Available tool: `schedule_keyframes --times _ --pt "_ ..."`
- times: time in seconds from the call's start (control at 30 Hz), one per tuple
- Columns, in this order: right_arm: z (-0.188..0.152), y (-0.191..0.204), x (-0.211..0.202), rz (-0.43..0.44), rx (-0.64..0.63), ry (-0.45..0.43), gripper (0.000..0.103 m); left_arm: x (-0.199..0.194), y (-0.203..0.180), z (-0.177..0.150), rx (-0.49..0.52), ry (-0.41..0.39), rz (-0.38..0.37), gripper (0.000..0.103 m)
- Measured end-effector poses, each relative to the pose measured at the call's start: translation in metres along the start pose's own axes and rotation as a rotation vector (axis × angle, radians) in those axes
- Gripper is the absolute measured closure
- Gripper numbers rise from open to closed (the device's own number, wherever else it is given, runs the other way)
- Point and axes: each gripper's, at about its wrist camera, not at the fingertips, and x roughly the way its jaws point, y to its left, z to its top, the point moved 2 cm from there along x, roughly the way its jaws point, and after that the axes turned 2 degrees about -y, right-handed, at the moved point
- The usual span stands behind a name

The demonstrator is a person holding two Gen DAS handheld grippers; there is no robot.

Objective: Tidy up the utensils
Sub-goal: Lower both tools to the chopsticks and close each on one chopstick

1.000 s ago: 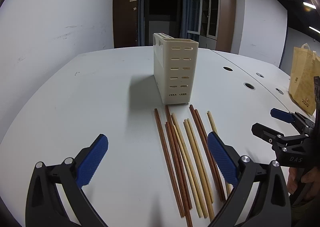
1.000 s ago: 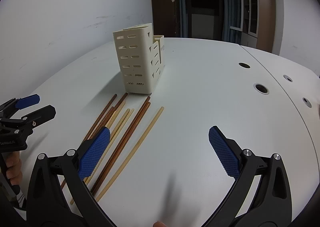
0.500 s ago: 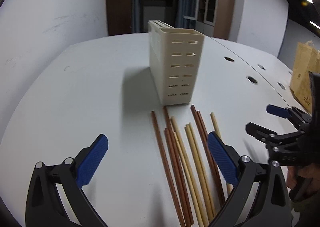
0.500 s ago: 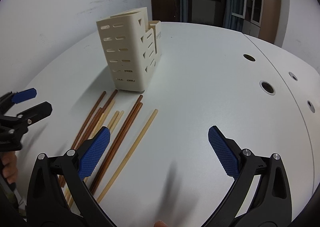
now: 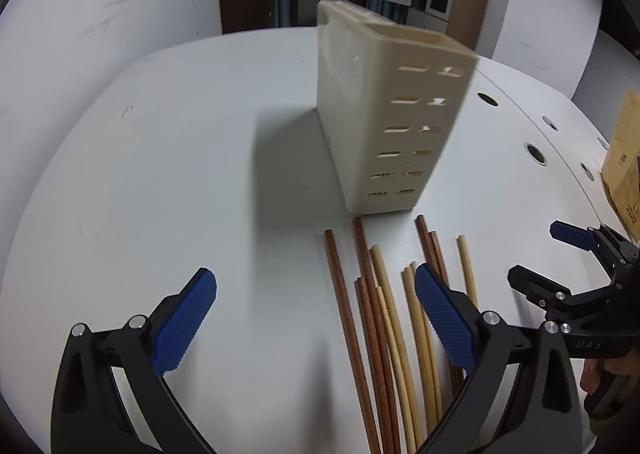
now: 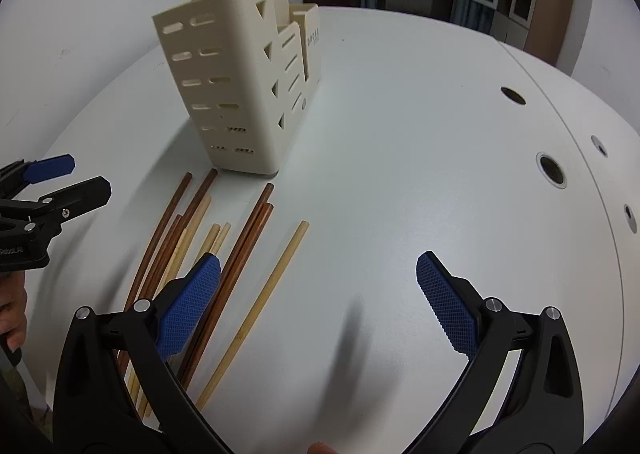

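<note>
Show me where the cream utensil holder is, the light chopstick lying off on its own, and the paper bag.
Cream utensil holder (image 6: 224, 94), right wrist view: its slotted front wall.
Lone light chopstick (image 6: 264, 298), right wrist view: mid-shaft, apart from the bundle.
Paper bag (image 5: 624, 158), left wrist view: its brown side at the frame's right edge.

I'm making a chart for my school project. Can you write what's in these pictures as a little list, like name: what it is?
table: white, round holes near one edge
holder: cream plastic utensil holder with slots, standing upright
chopsticks: dark brown and pale wooden ones lying flat in front of the holder
lone chopstick: pale, apart from the bunch
left gripper: open, holding nothing
right gripper: open, holding nothing
bag: brown paper, at the table's far side
</note>
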Motion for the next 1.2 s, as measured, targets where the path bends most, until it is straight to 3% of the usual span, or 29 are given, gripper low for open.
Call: schedule_keyframes --times 0.23,0.57,0.67,0.8,0.97,1.03,1.2 --pt "0.005 -0.003 0.031 0.012 0.036 0.098 0.013 0.033 0.009 0.007 -0.022 0.101 -0.004 0.006" --pt "0.005 -0.005 0.054 -0.010 0.060 0.157 0.027 0.065 0.005 0.008 0.006 0.158 -0.009 0.019" --pt "0.006 -0.004 0.058 0.003 0.061 0.163 0.037 0.070 0.003 0.010 0.023 0.164 0.003 0.024" --pt "0.007 0.000 0.062 0.000 0.057 0.168 0.041 0.080 0.002 0.010 0.018 0.192 -0.006 0.035" --pt "0.011 0.007 0.063 -0.031 0.039 0.173 0.055 0.084 0.000 0.013 0.032 0.204 0.003 0.046" --pt "0.011 0.010 0.063 -0.032 0.036 0.174 0.062 0.088 0.000 0.012 0.032 0.220 0.010 0.061" --pt "0.007 0.018 0.060 -0.048 0.003 0.174 0.072 0.090 -0.005 0.011 0.068 0.221 0.020 0.066"
